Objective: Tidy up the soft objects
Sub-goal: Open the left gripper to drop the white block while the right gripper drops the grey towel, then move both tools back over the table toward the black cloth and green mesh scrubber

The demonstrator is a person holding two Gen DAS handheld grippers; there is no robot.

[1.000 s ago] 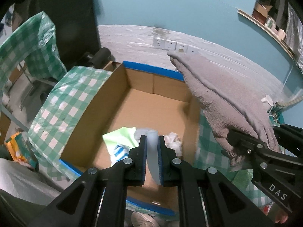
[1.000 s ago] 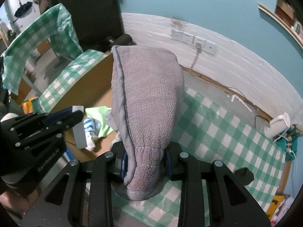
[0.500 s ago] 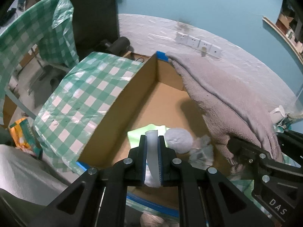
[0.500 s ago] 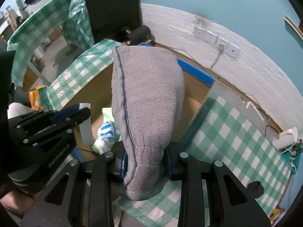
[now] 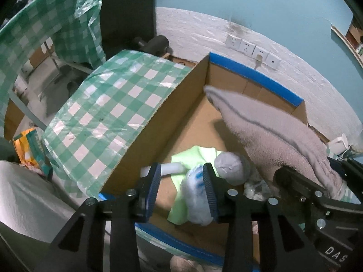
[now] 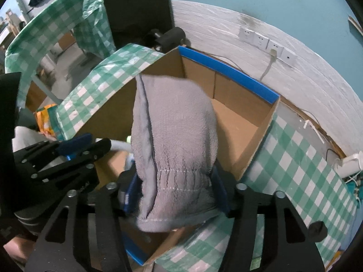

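An open cardboard box (image 5: 181,104) with blue-taped rims sits below both grippers; it also shows in the right wrist view (image 6: 245,124). My left gripper (image 5: 181,188) is open over the box's near end, and a white foam strip (image 5: 170,168) lies on the box floor by its left finger. Inside lie a light green cloth (image 5: 192,156), a white-and-blue rolled sock (image 5: 195,195) and a grey ball of socks (image 5: 231,165). My right gripper (image 6: 174,192) has its jaws spread wide around a folded grey towel (image 6: 172,140), which hangs over the box; the towel also shows in the left wrist view (image 5: 272,133).
A green-checked plastic cloth (image 5: 109,113) drapes the box's left wall and covers the table on the right (image 6: 306,181). A white wall with sockets (image 5: 251,49) stands behind the box. An orange packet (image 5: 27,145) lies at the left.
My left gripper has opened and let go of the white foam strip, which now lies in the box. My right gripper moved over the box with the towel and its jaws have widened.
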